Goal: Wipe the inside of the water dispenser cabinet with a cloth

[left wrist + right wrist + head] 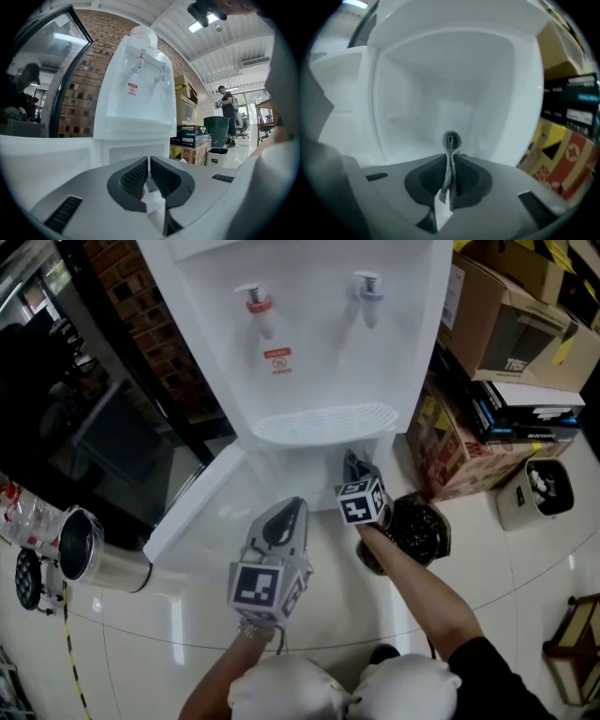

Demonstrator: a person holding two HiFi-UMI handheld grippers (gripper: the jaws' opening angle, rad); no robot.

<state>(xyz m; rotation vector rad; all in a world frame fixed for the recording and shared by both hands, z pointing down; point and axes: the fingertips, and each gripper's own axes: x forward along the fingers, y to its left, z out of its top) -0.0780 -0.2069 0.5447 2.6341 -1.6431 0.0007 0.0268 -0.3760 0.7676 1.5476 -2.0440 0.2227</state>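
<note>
The white water dispenser (pixel 309 343) stands ahead, with a red and a blue tap. Its lower cabinet door (pixel 197 507) is swung open to the left. My right gripper (pixel 355 465) points into the cabinet opening, just below the drip tray (pixel 323 423). In the right gripper view the bare white cabinet interior (pixel 450 89) fills the frame, and the right gripper (pixel 450 157) is shut on a folded grey cloth (pixel 450 140). My left gripper (pixel 284 519) hangs in front of the open door, short of the cabinet. Its jaws (pixel 149 174) are shut with nothing between them.
Cardboard boxes (pixel 511 320) and stacked packages (pixel 525 413) crowd the dispenser's right side. A black-lined bin (pixel 419 526) sits close by my right arm, with a small white bin (pixel 539 488) further right. A steel container (pixel 89 549) lies left. A person (pixel 228 112) stands far off.
</note>
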